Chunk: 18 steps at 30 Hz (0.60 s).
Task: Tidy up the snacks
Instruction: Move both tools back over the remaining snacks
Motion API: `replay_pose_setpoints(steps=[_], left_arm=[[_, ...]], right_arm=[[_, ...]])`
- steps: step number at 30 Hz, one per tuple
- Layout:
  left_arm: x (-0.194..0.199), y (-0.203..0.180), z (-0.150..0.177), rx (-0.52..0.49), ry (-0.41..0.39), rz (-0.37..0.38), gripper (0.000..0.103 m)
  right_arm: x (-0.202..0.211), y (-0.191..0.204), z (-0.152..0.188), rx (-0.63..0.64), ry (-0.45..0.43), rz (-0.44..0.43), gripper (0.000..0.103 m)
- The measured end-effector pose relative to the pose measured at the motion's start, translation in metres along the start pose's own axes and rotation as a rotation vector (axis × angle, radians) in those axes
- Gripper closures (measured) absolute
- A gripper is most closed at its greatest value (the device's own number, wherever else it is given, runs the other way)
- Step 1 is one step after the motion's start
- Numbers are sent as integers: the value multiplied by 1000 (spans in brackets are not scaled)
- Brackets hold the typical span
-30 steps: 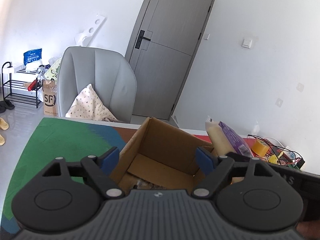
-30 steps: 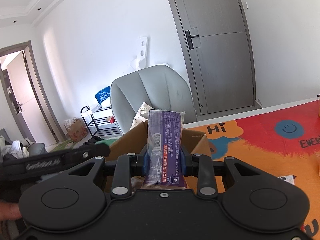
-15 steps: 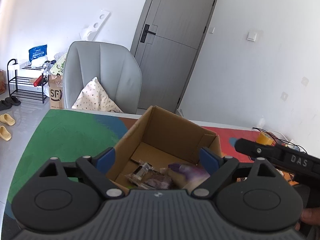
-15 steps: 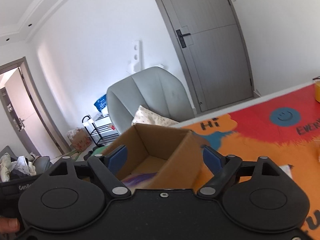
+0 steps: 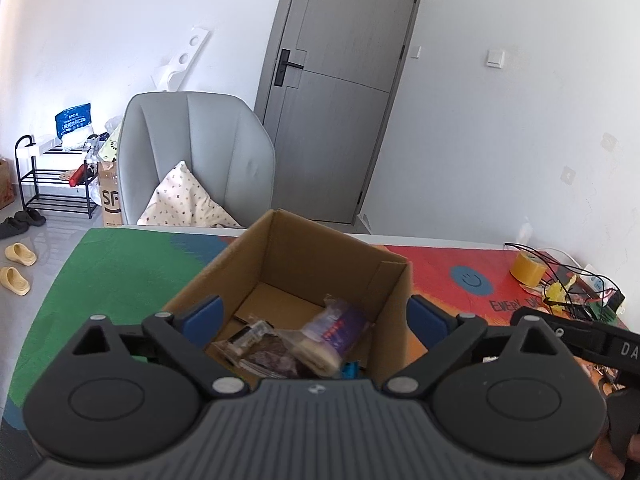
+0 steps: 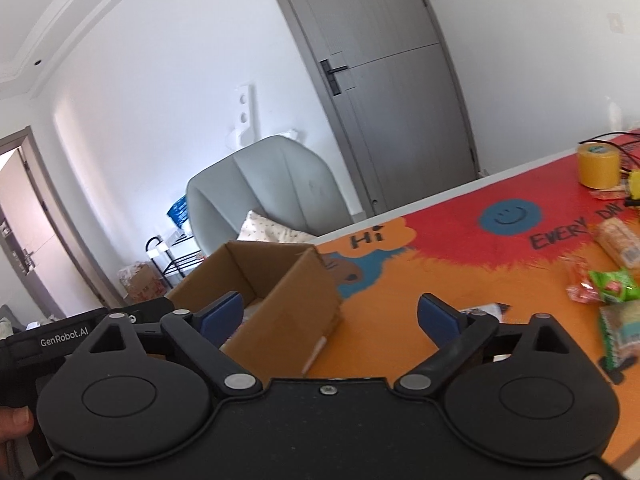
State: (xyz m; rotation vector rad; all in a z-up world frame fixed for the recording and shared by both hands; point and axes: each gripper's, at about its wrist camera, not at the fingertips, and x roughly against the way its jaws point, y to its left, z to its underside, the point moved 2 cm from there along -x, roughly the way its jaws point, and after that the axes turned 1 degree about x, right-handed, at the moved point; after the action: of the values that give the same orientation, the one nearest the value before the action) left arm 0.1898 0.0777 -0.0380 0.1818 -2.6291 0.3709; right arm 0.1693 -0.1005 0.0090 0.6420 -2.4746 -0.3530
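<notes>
so the cardboard box (image 5: 320,264) is the landmark here. inside it, the purple-wrapped snack (image 5: 336,330) is seen lying on a darker packet (image 5: 268,354). both the left gripper (image 5: 316,316) and the right gripper (image 6: 330,314) are spread wide with nothing held. more snacks, like the green packet (image 6: 612,286) and the cracker pack (image 6: 618,242), are left on the mat (image 6: 400,300) well right of the box. probably a between-items step; next, the right gripper would be lined up over one of those and closed on it.

Each claw, left (image 5: 314,314) and right (image 6: 329,316), is matte black with 2 blue-padded fingers (image 6: 222,314), round side discs and silver pivot screws; "GenRobot.AI" is printed white on one handle.
</notes>
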Motion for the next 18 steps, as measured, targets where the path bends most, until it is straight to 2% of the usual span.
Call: replay_pose_setpoints(steps=[5,18], left_arm=[[1,-17,4,-17,4,19,5],[-3,-66,20,-69,31,70,5]], right_arm=[[13,-16,4,-22,5,24,1],[45,-60,14,-66,2,98,0]])
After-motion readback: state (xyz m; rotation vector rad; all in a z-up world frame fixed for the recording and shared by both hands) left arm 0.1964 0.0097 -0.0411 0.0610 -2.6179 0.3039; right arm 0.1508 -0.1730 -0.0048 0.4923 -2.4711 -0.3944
